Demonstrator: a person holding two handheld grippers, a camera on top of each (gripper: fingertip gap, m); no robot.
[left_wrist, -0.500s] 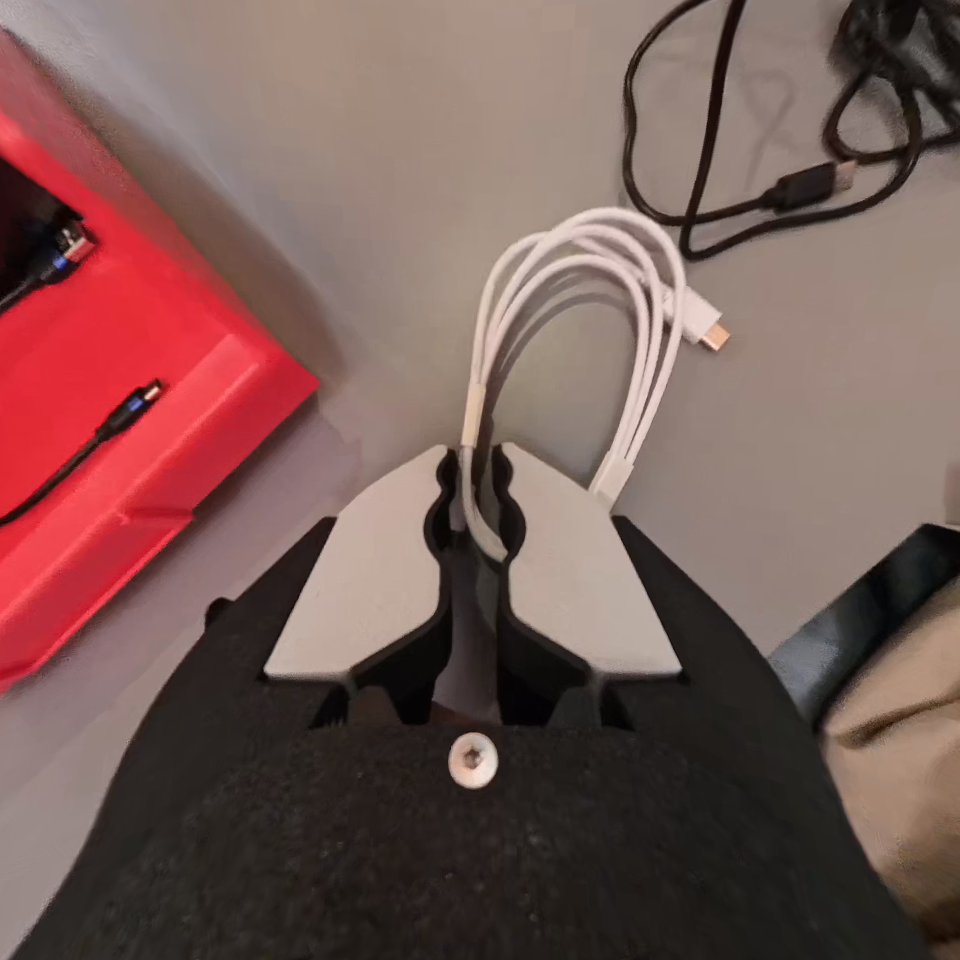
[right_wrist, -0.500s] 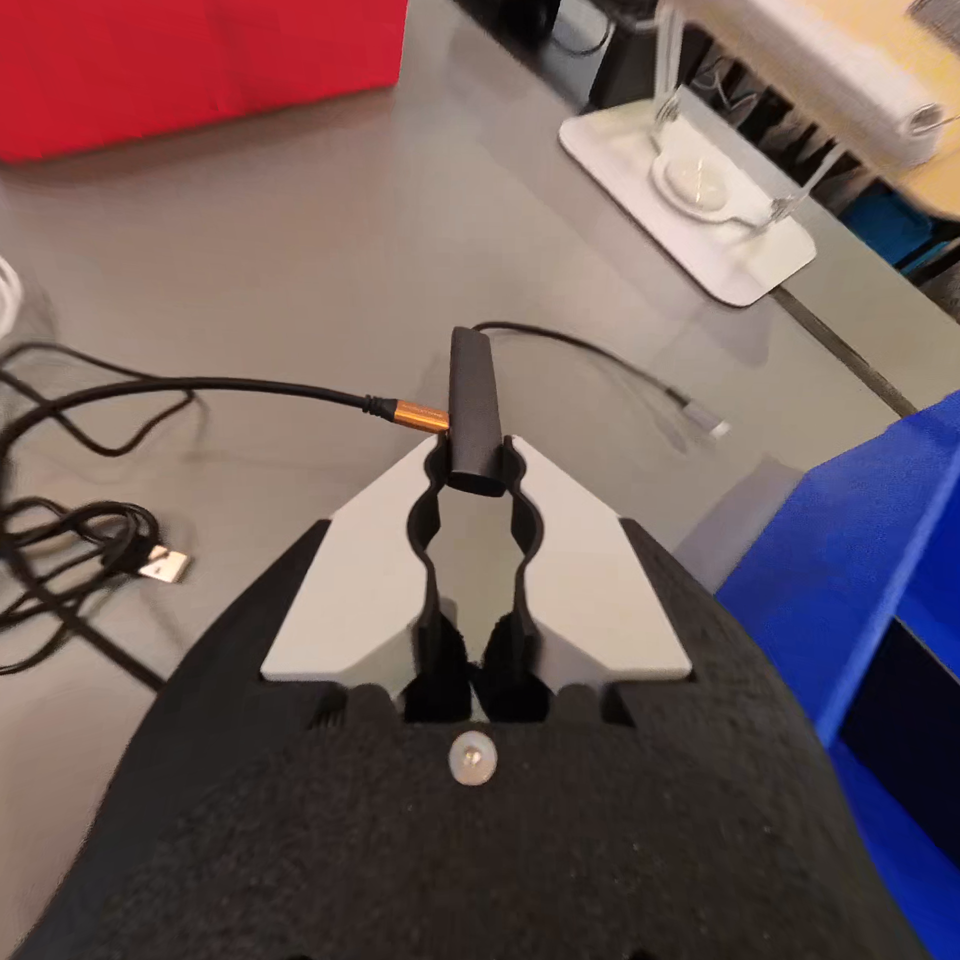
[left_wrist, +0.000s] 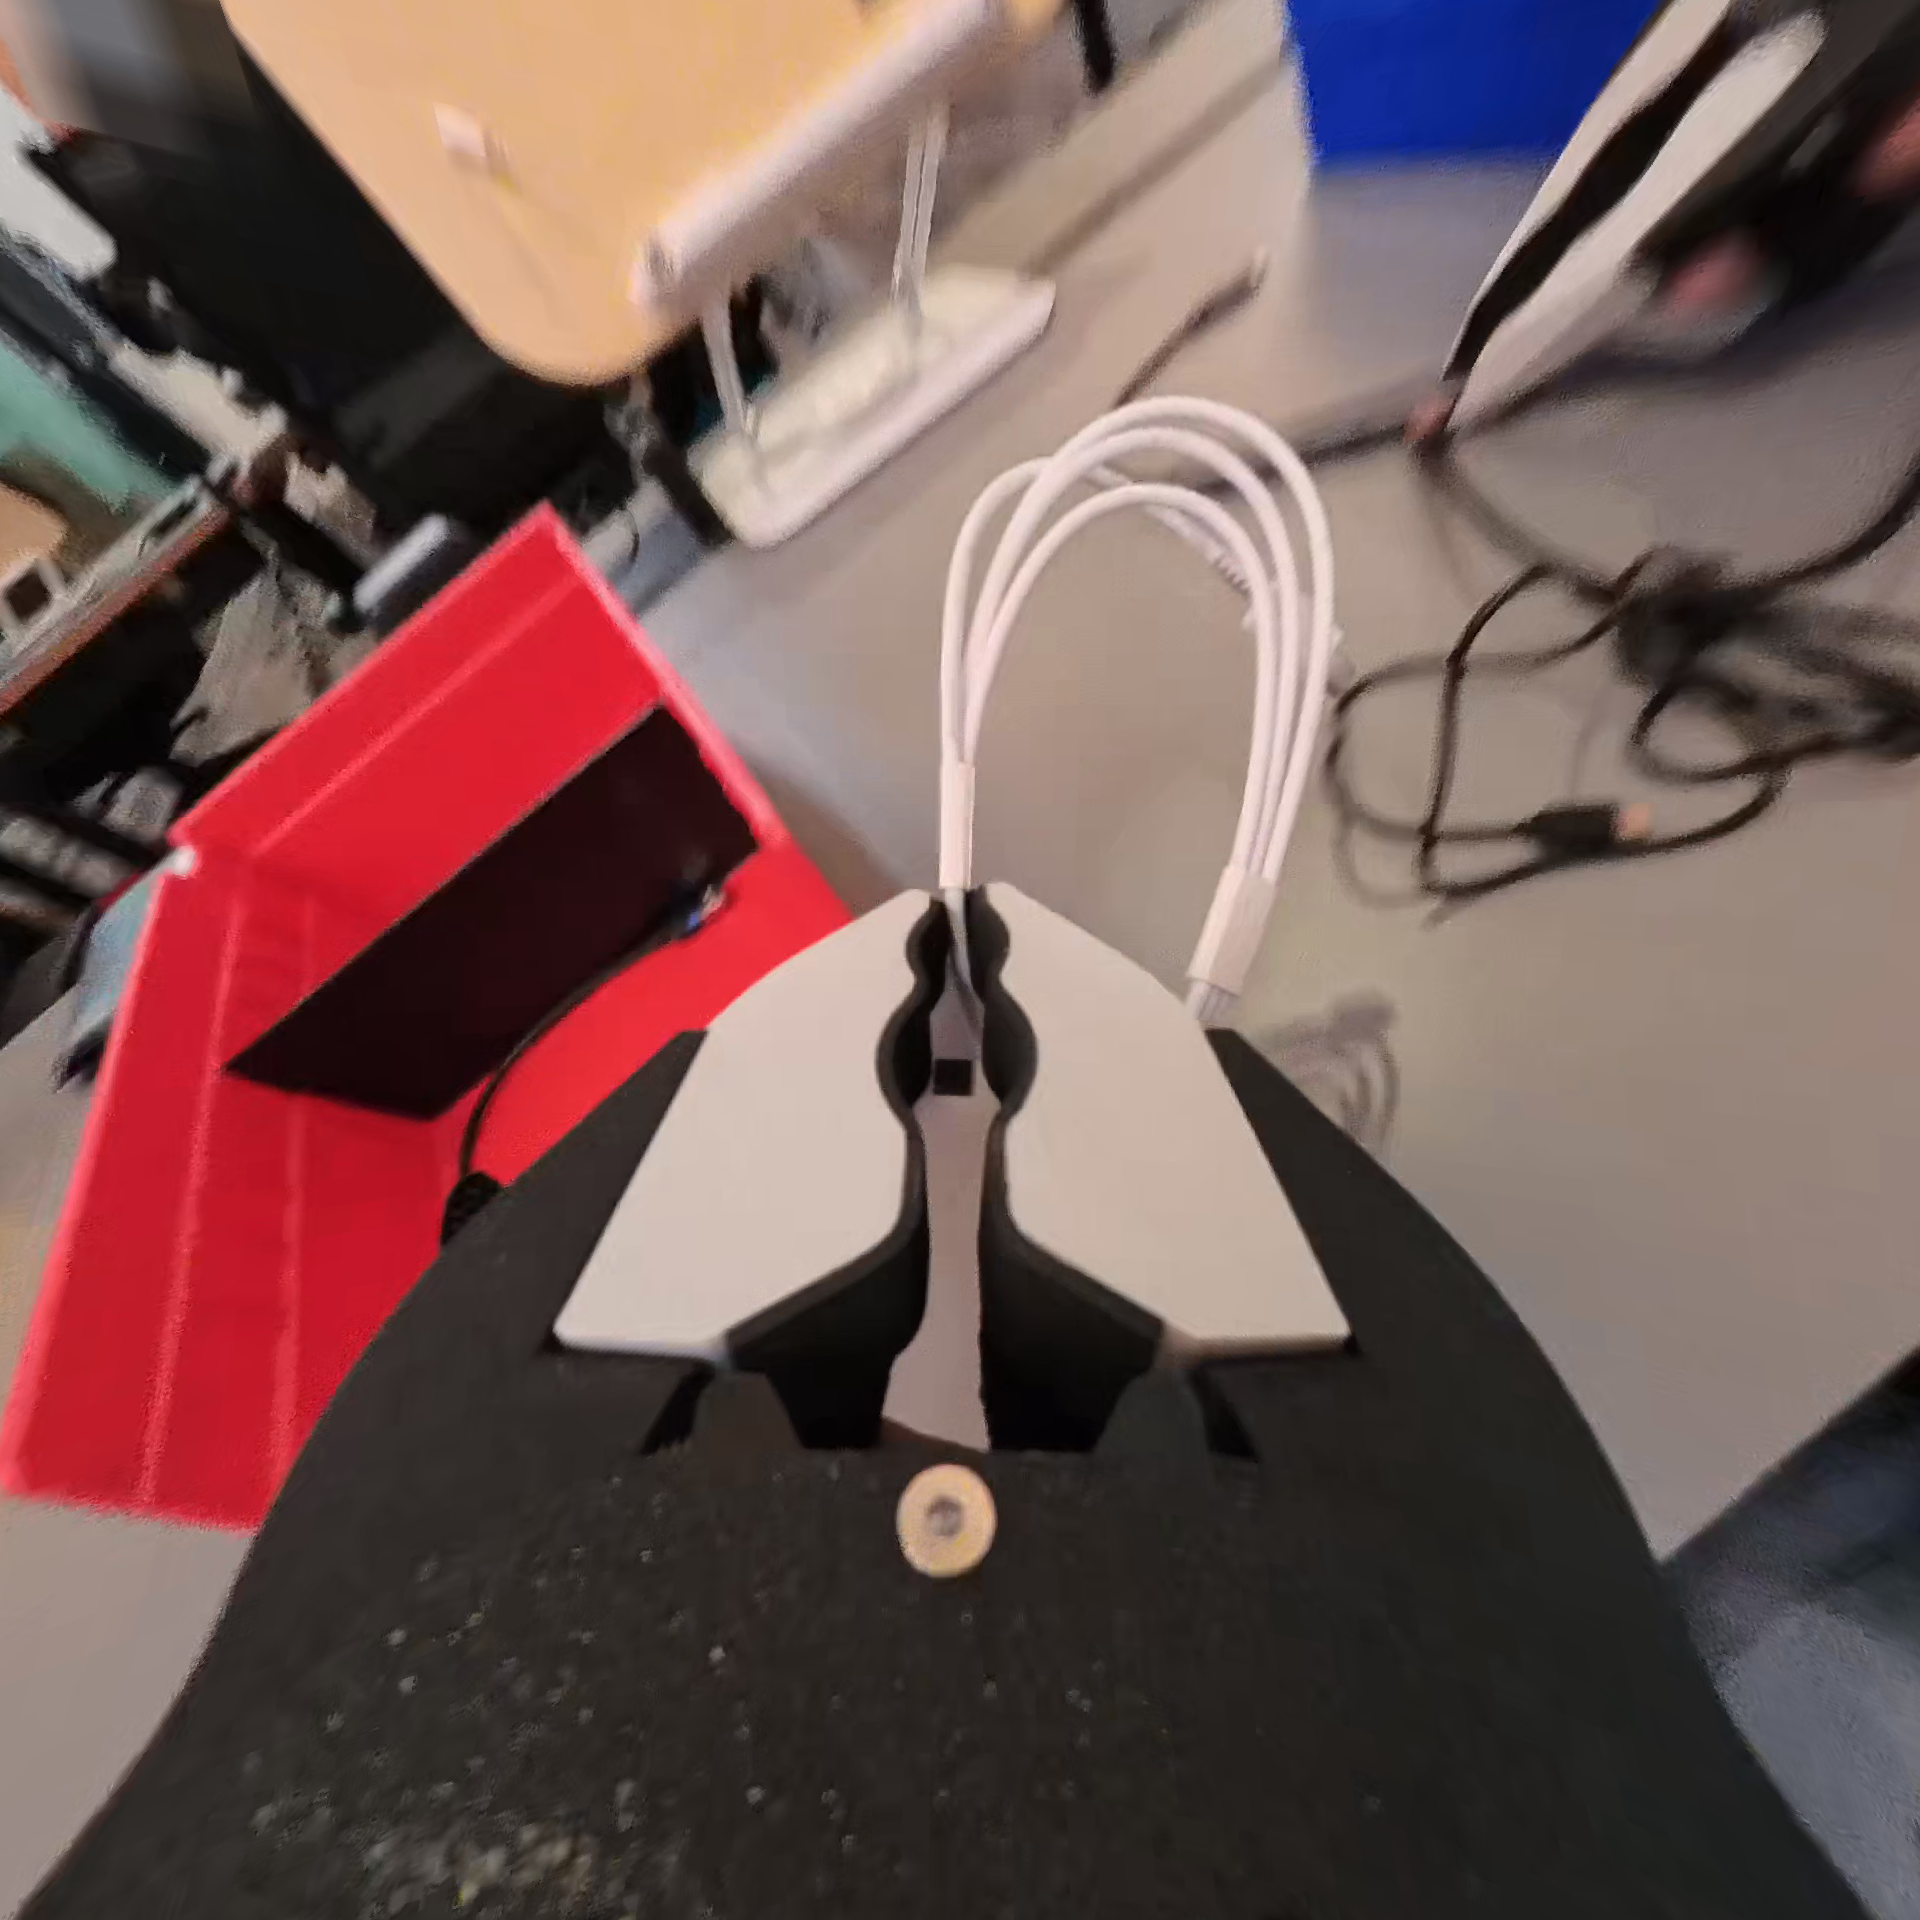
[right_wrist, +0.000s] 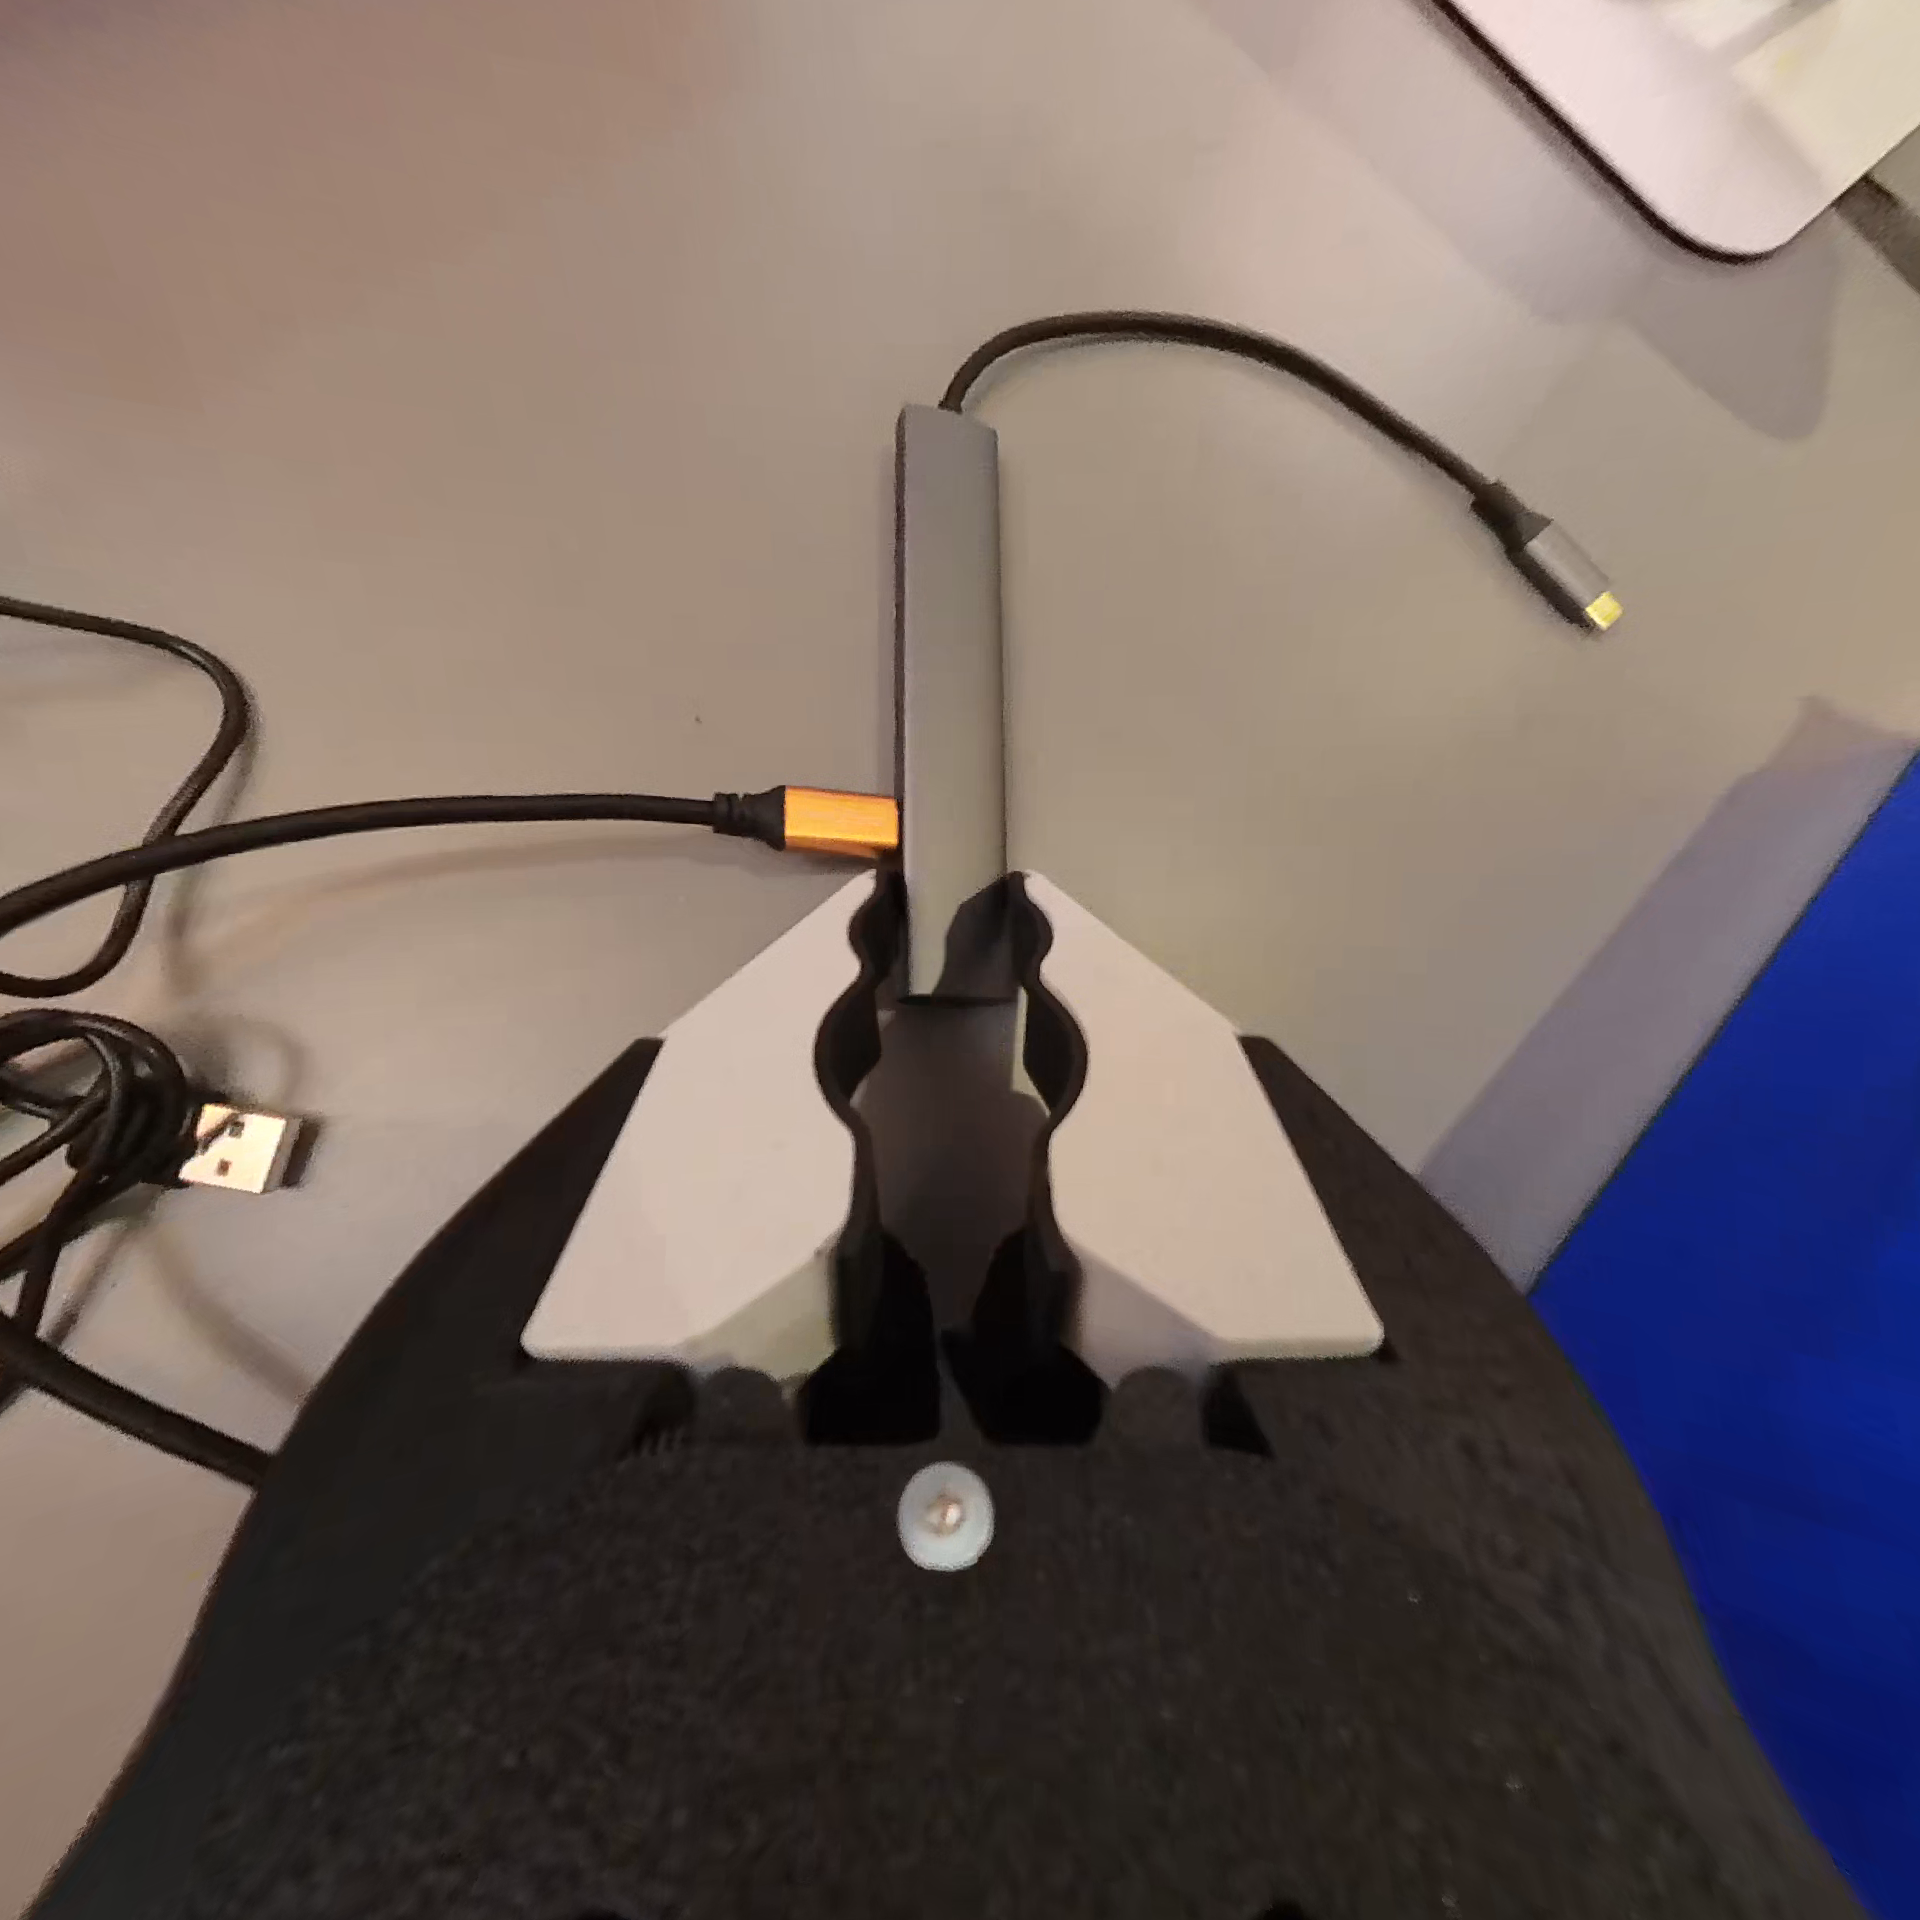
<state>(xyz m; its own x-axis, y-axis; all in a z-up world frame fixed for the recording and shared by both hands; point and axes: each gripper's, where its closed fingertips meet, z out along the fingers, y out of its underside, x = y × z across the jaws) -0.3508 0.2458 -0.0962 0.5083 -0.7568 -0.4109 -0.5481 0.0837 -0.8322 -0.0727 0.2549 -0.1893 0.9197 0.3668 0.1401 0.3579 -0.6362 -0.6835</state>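
A: Left gripper (left_wrist: 964, 902), then: grey, smooth fingers with wavy black inner edges, pressed nearly together on a thin strand of the white cable (left_wrist: 1138, 623).

B: Glossy, rounded cord, bundled into several tall loops standing up past the fingertips. One white plug sleeve hanging just beside the right-hand finger. Lifted off the grey tabletop (left_wrist: 1558, 1039), by the look of it, though too blurred to be sure.

A: To the left, a red bin (left_wrist: 260, 1091), flat-walled and matte, with a dark opening and a black cord trailing out. To the right, a tangle of black cables (left_wrist: 1662, 727) lying on the table, well apart from the white loops.

B: Farther back, only smeared shapes: a pale wooden board on a white stand, something blue.

A: Right gripper (right_wrist: 951, 894) now. Closed on the near end of a slim grey hub (right_wrist: 948, 665), a long flat metal bar with a brushed sheen, pointing straight ahead along the fingers.

B: Gap between the fingers only as wide as the bar. Plugged into its left side, just ahead of the fingertip, an orange metal connector (right_wrist: 831, 826) on a braided black cord (right_wrist: 416, 821).

A: From the far end, the hub's own short black lead (right_wrist: 1247, 364) curving right to a grey plug lying on the table.

B: Lower left, a silver USB plug (right_wrist: 244, 1158) among coiled black cord. At right, a blue bin (right_wrist: 1766, 1247) edge, smooth and shiny.
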